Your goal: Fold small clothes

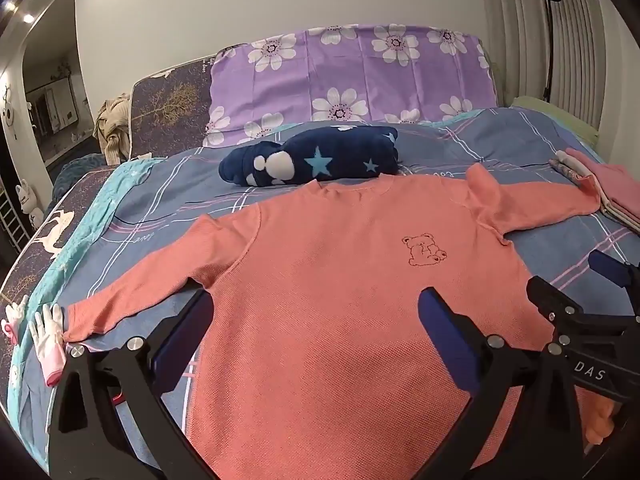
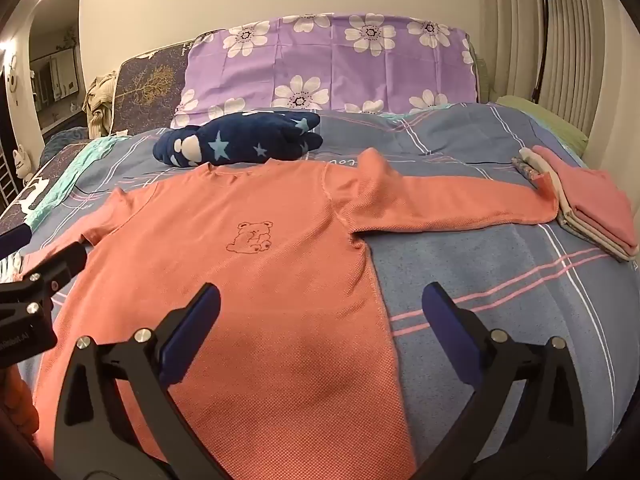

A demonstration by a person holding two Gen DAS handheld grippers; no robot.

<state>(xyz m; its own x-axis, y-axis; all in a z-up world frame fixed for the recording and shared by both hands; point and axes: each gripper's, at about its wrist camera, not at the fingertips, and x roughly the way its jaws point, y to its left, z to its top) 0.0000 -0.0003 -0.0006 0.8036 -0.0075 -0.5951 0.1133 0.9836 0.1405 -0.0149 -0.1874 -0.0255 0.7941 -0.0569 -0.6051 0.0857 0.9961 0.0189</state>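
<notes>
A bed is covered by a blue-grey sheet (image 2: 500,208) crossed with pink and white lines. A salmon-pink long-sleeved top (image 1: 340,280) is spread flat on it, front up, with a small bear outline stitched on the chest and both sleeves stretched out to the sides. The left gripper (image 1: 316,332) is held over the near left part of the top with its jaws spread wide and nothing clasped between them. The right gripper (image 2: 320,324) is held over the top's right side seam, equally wide, one finger above the fabric and the other above bare sheet.

Just beyond the neckline a dark blue plush bundle (image 2: 240,142) with stars and white patches is seen. A purple pillow (image 1: 352,80) printed with white flowers is propped at the far end, beside a dark cushion with gold trees. A stack of folded clothes (image 2: 584,204) lies at the right, touched by the right cuff. White gloves (image 1: 46,336) with pink cuffs lie near the left cuff at the bed's edge. A white wall, an arched mirror at the far left, pleated curtains and a black lamp at the far right are visible.
</notes>
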